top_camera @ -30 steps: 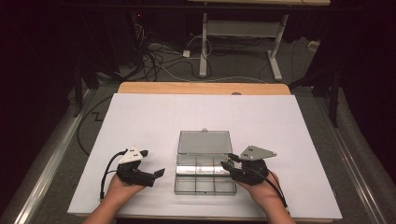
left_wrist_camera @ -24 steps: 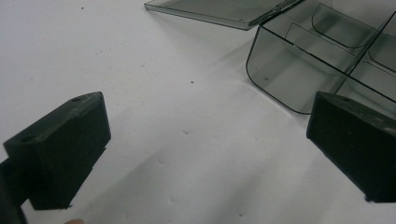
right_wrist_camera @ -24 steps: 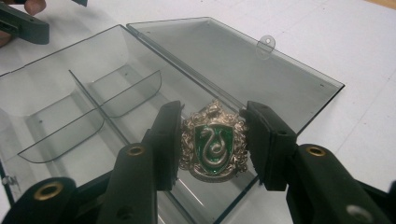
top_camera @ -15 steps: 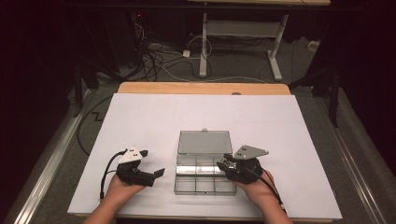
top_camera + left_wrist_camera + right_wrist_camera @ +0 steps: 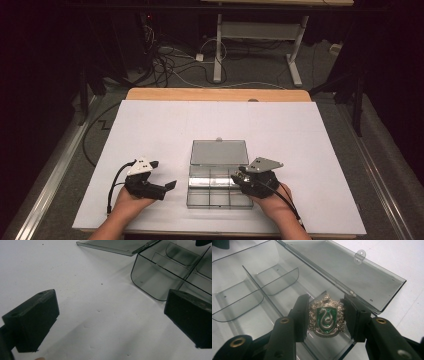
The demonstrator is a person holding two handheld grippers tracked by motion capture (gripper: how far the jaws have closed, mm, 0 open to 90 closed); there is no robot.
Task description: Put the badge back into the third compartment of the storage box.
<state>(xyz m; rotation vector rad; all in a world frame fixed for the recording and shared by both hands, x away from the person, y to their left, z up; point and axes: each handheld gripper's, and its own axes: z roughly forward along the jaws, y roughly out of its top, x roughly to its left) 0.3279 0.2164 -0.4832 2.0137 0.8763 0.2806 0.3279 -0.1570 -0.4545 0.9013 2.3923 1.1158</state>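
Pinching a green-and-silver crest badge (image 5: 326, 316) by its side edges, the right gripper (image 5: 326, 317) holds it face-up over the clear compartment box (image 5: 218, 192), probably to drop it in. At nine o'clock, the left gripper (image 5: 162, 176) waits, jaws wide and empty.

From the high view I can't make out the badge: my right gripper (image 5: 241, 176) covers it, and the compartments of the clear box (image 5: 218, 192) run together. In the right gripper view my own jaws hide both side edges of the crest badge (image 5: 326, 316), and whether it touches the box floor I can't tell. In the left gripper view the box (image 5: 172, 270) is cut off at the top and right edges
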